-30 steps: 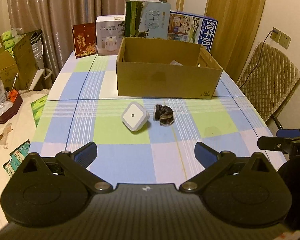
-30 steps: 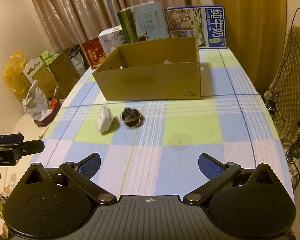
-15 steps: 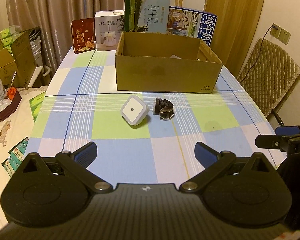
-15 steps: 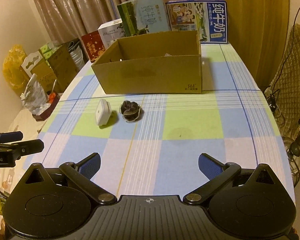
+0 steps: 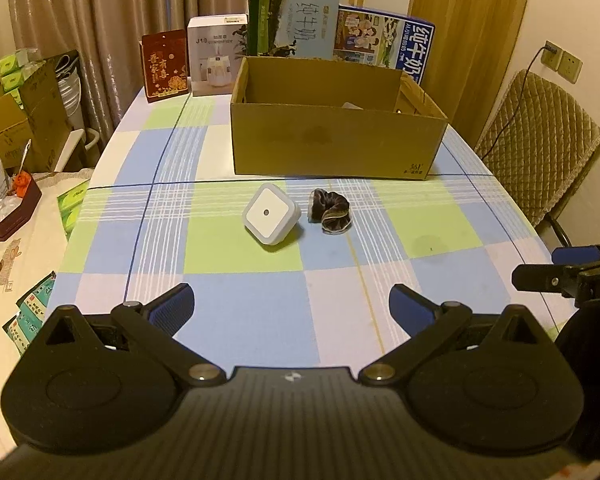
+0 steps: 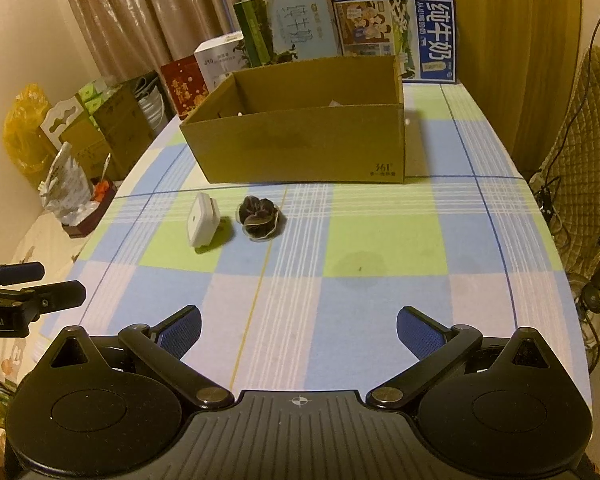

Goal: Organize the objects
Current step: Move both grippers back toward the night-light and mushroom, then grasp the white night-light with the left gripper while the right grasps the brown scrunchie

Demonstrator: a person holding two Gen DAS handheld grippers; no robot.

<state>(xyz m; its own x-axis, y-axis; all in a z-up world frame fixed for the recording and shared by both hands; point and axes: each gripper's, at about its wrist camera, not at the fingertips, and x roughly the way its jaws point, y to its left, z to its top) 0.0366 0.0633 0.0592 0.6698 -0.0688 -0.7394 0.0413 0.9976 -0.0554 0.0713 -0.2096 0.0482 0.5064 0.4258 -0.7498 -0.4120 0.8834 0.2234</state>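
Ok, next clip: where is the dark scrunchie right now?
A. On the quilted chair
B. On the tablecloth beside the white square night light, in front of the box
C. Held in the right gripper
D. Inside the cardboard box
B: the dark scrunchie lies on the checked tablecloth just right of the white square night light, in front of the cardboard box; both the left gripper and the right gripper are open and empty.

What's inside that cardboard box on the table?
Over the cardboard box's front wall only a pale scrap shows near the right side, too little to name. The wall hides the floor of the box and anything else lying there.
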